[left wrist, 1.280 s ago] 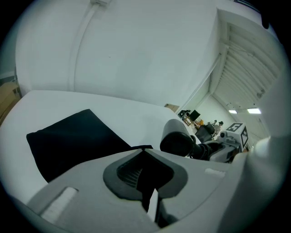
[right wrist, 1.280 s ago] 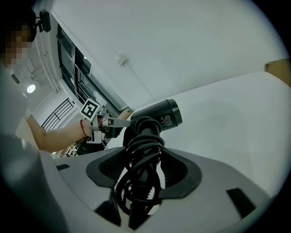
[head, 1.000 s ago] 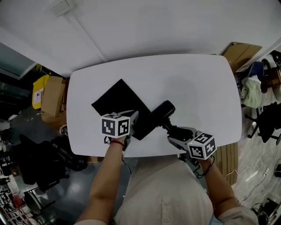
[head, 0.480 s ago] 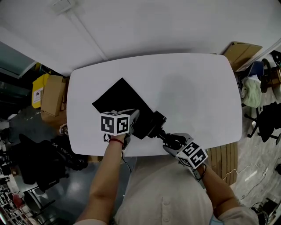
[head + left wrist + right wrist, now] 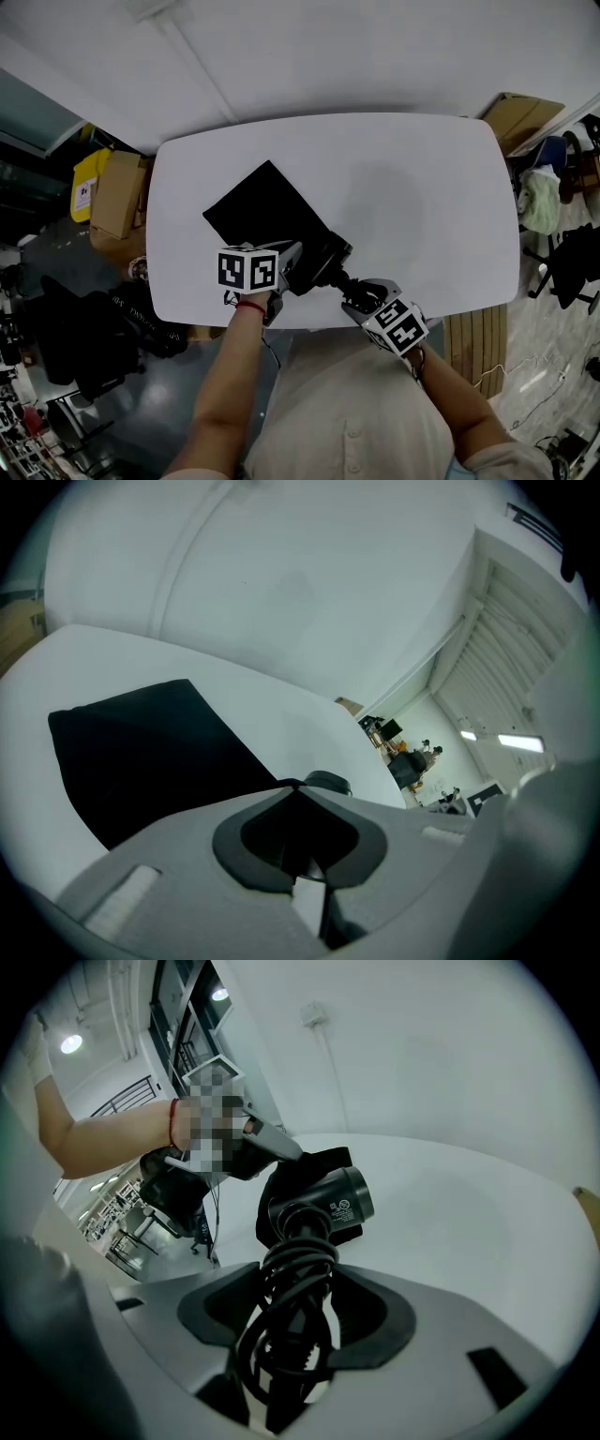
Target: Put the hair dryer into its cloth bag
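Both forearms reach out from the body over the near edge of the white worktop (image 5: 412, 187), tongs tilted downward. The left tongs (image 5: 289, 258) are pressed together on the near edge of the black cloth bag (image 5: 262, 211), which lies flat on the worktop. The right tongs (image 5: 354, 292), angled up-left towards the bag, stand wide and pinch the hair dryer (image 5: 328, 261) by its cord-wrapped handle. The dryer's barrel sits at the bag's mouth, with black cloth round its far end.

Overhead plus jaw-level views; shared bag (image 5: 267, 211)
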Demonstrator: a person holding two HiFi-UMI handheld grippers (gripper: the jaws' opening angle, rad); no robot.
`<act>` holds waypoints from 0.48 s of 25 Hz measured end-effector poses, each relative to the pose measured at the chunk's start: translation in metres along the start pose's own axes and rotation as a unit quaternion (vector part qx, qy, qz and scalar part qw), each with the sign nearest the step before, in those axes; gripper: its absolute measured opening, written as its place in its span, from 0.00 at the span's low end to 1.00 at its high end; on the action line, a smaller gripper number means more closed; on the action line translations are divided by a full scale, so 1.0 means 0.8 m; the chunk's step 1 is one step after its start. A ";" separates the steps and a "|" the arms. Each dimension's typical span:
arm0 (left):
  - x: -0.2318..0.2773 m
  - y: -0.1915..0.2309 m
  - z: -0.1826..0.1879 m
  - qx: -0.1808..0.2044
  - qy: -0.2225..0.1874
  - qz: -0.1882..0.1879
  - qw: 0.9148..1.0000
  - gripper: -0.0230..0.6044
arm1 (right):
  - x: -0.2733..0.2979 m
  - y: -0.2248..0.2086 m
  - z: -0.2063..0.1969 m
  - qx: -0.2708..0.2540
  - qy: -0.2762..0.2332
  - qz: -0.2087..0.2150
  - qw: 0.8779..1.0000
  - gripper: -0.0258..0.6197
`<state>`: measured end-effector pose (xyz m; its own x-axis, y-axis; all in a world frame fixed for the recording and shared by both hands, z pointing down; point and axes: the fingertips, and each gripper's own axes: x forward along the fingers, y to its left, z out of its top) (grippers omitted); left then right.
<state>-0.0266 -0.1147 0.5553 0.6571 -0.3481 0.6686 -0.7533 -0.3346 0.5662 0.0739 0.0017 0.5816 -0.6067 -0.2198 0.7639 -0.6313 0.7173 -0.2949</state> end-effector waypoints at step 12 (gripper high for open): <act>-0.007 -0.004 0.004 -0.007 -0.013 -0.016 1.000 0.07 | 0.017 0.043 -0.006 -0.020 0.019 0.041 0.999 0.43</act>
<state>-0.0277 -0.1148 0.5484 0.6808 -0.3602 0.6378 -0.7325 -0.3330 0.5938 0.0467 0.0264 0.5847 -0.6366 -0.1337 0.7595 -0.5599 0.7575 -0.3359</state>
